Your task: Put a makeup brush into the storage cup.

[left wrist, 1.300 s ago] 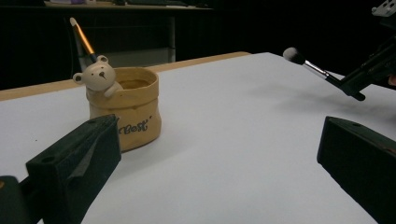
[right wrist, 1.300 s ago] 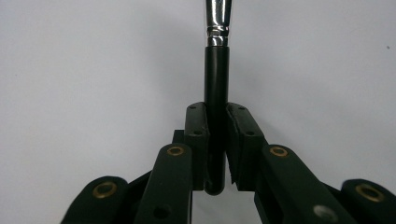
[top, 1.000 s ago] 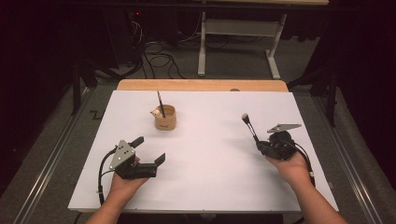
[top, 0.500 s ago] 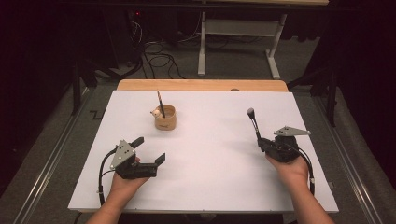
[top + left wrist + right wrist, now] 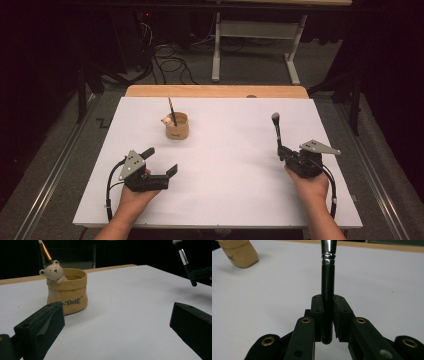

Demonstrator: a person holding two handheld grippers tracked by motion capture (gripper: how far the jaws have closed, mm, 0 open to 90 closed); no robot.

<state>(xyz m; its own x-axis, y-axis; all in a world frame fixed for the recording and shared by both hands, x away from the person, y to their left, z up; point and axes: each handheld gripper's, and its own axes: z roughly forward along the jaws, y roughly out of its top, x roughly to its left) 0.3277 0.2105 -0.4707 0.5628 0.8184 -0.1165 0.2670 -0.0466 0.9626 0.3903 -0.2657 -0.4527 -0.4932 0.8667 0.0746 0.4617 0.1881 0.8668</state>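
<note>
Black-handled makeup brush [image 5: 276,134] with a silver ferrule stands upright above the white table [image 5: 230,200], clamped near its butt in the nearly closed right gripper [image 5: 281,151]. One brush already sits in the tan bear-faced ceramic cup [image 5: 177,126]; this one likely follows. Left gripper [image 5: 160,161] rests wide open, empty.

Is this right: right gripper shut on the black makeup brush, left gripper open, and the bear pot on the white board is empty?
Not quite: the bear pot isn't empty. The high view shows a brush with an orange handle standing in it. The rest holds: the right gripper is shut on the black makeup brush, and the left gripper is open, on the white board.
</note>
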